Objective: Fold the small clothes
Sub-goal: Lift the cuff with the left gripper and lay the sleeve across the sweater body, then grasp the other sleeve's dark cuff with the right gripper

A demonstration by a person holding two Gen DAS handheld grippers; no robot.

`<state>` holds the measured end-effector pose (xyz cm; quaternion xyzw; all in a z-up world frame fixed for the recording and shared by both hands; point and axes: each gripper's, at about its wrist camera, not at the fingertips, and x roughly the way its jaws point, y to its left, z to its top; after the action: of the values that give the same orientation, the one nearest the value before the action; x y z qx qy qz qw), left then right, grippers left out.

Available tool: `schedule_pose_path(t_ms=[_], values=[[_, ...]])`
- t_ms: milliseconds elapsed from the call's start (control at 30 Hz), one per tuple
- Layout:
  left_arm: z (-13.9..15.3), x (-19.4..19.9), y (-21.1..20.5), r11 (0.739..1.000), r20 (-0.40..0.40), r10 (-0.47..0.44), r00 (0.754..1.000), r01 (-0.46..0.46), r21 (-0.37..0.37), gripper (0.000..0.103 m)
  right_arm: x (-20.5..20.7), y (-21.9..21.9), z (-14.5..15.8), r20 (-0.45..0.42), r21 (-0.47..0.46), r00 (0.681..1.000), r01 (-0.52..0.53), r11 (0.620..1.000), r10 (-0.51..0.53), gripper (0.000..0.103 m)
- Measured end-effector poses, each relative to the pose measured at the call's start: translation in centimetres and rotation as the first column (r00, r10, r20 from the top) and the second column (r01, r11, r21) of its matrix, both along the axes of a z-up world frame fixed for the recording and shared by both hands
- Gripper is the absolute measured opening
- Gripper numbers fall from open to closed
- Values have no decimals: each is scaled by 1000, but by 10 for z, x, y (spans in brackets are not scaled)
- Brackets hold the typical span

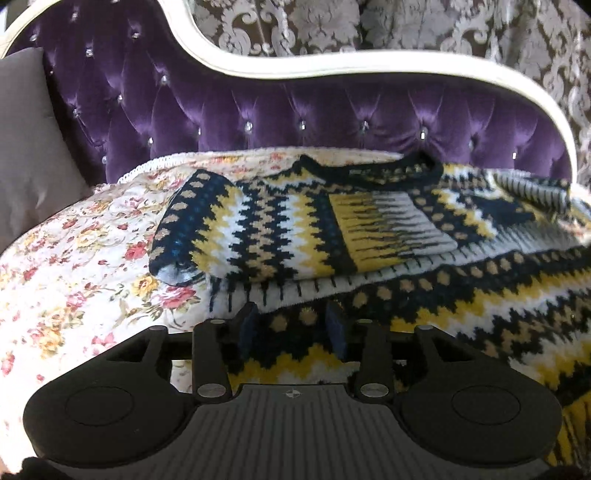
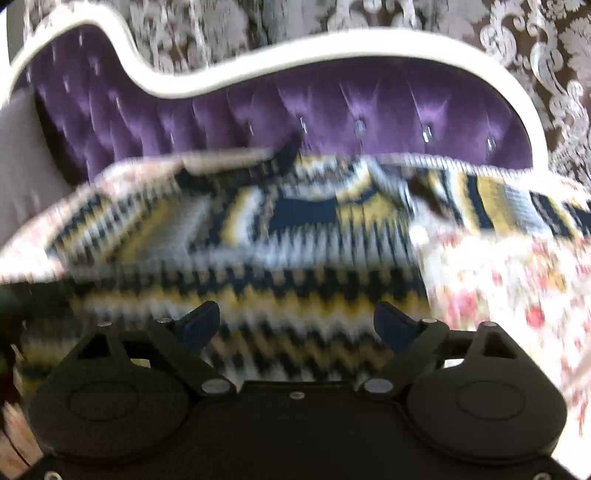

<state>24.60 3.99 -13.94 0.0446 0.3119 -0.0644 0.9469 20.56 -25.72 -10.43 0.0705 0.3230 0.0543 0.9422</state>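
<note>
Sweater [image 1: 280, 229] sleeves folded in — both grippers spread above hem.

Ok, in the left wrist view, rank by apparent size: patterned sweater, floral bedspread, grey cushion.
1. patterned sweater and floral bedspread: close, not separable; the sweater hides part of the bedspread.
2. grey cushion: clearly smallest, cut off by the frame edge.

Sweater [image 1: 332, 229] on bedspread [image 1: 74, 258], before headboard [image 1: 295, 114]; pillow [image 1: 26, 147] at left, curtain [image 1: 406, 29] behind.
</note>
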Motion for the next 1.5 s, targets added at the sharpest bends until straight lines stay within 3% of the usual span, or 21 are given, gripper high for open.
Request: schedule_pose_path(t_ms=[100, 167, 333, 500, 533, 633, 667, 867, 1000, 1233, 1400, 1500], values=[[-2, -2, 2, 1000, 24, -1, 1000, 1, -15, 42, 28, -1, 9, 18, 51, 1000, -26, 998, 25, 88], [0, -1, 3, 1000, 16, -7, 1000, 7, -24, 42, 53, -2, 7, 17, 62, 999, -34, 997, 33, 77], [2, 0, 11, 996, -6, -9, 1000, 8, -85, 43, 106, -9, -16, -83, 116, 996, 35, 993, -25, 75], [3, 0, 8, 997, -9, -6, 1000, 5, -82, 45, 129, -23, -28, -134, 232, 987, 116, 966, -87, 76], [3, 0, 8, 997, -9, -6, 1000, 6, -81, 45, 131, -23, -28, -137, 250, 987, 121, 961, -88, 70], [4, -1, 8, 996, -10, -5, 1000, 4, -85, 46, 139, -24, -29, -161, 314, 985, 114, 942, -66, 18], [4, -1, 8, 996, -11, -4, 1000, 3, -88, 46, 141, -22, -29, -164, 319, 984, 114, 941, -64, 18], [6, -3, 8, 996, -14, -8, 1000, 6, -85, 46, 145, -4, 17, 14, 145, 1000, 9, 989, -11, 18], [6, -3, 7, 996, -18, -5, 1000, 4, -84, 46, 157, -12, 36, 71, 1, 995, 64, 998, -64, 18], [11, -1, 9, 996, -38, -15, 999, 12, -85, 46, 184, -30, 4, -18, -81, 993, 115, 990, -117, 18], [28, 18, 15, 993, -50, 47, 998, -53, -108, 46, 193, -24, -9, -26, -131, 993, 113, 985, -117, 18], [28, 37, 15, 993, -89, 76, 993, -83, -83, 46, 189, -25, -18, -33, -134, 993, 110, 985, -115, 18]])
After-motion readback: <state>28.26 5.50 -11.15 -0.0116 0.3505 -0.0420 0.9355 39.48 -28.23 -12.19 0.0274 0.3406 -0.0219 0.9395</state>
